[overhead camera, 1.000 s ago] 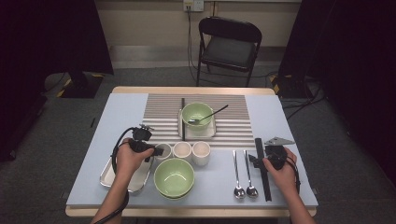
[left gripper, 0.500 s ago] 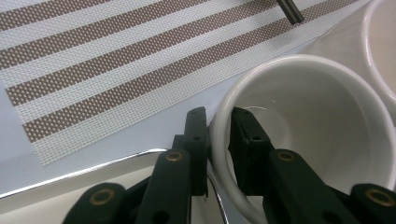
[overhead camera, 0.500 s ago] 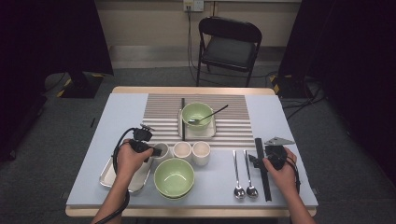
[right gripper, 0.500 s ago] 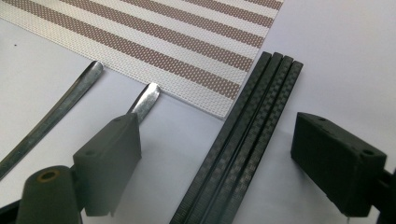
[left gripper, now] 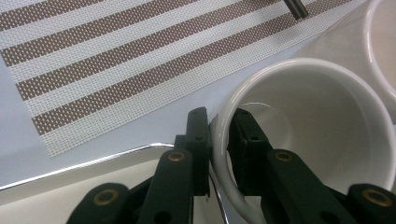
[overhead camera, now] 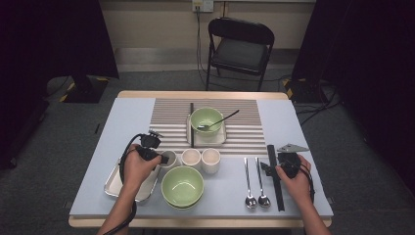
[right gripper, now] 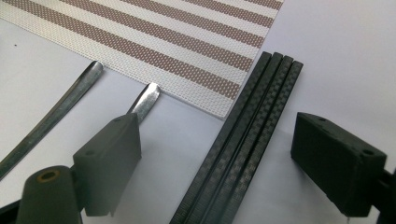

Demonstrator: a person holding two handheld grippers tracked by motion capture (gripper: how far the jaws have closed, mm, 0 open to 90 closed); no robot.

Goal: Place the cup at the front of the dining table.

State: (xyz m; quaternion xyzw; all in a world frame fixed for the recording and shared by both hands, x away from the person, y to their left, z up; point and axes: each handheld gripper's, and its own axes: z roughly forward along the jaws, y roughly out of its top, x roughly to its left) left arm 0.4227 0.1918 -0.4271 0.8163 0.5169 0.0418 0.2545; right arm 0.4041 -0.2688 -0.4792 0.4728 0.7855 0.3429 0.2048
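Jaws of the left gripper (left gripper: 219, 135) have just been closing and now pinch the near wall of a white cup (left gripper: 303, 135), one jaw outside the rim, one inside. That cup (overhead camera: 169, 158) sits at the left end of a row of three, beside the metal tray (overhead camera: 113, 184) and just behind the big green bowl (overhead camera: 182, 185). It stands upright w/ mouth up, so any lift looks to go straight up w/o tilting. Two spoons (overhead camera: 256, 181) lie further right, handles pointing away from the person. Right gripper (right gripper: 224, 158) is wide open, jaws straddling the black chopsticks (right gripper: 243, 140), not touching; their long axis runs lengthwise between the jaws, so closing would catch them across.
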